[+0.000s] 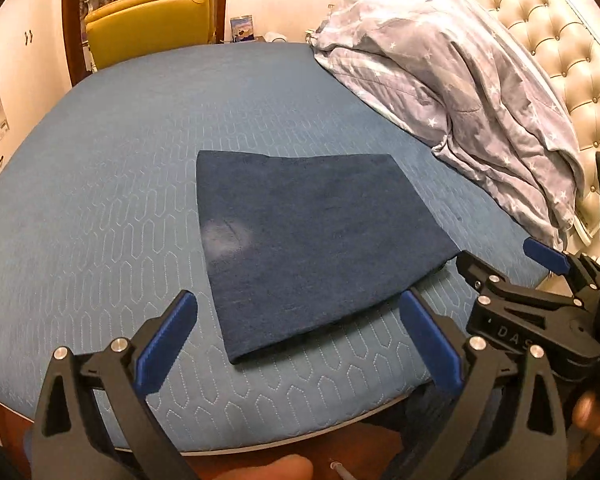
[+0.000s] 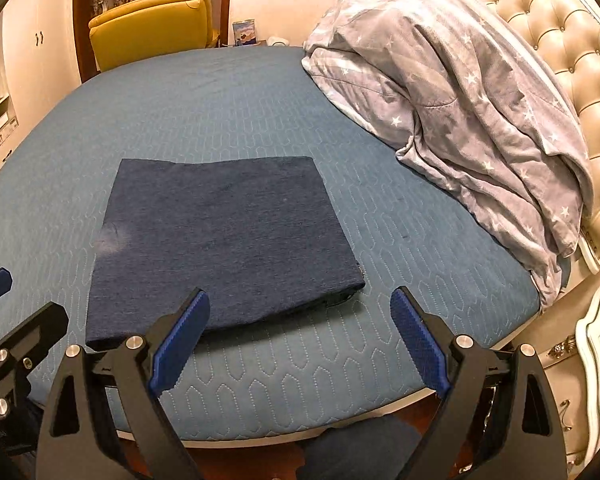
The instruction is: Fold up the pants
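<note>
- Pants (image 2: 224,240) lie folded into a flat dark-blue rectangle on the blue quilted bed (image 2: 240,108), toward its near edge, with the star-print duvet (image 2: 452,92) heaped well apart on the far right side.
- Left tool (image 1: 298,340) and right tool (image 2: 300,336) both stand spread wide with nothing between the pads, hovering just short of the pants' near edge.
- Judged from this, the fold looks nearly or fully done, so the main risk is disturbing it: a pad dragging over the near edge could peel the top layer back.
- The near right corner of the pants shows a darker inner layer (image 2: 342,300) peeking out; a pinch there might catch only 1 layer and skew the stack.
- The 2 tools sit close together beside the pants, so they could knock into each other.
- Denim this thick may spring open at the crease if left unpressed.
</note>
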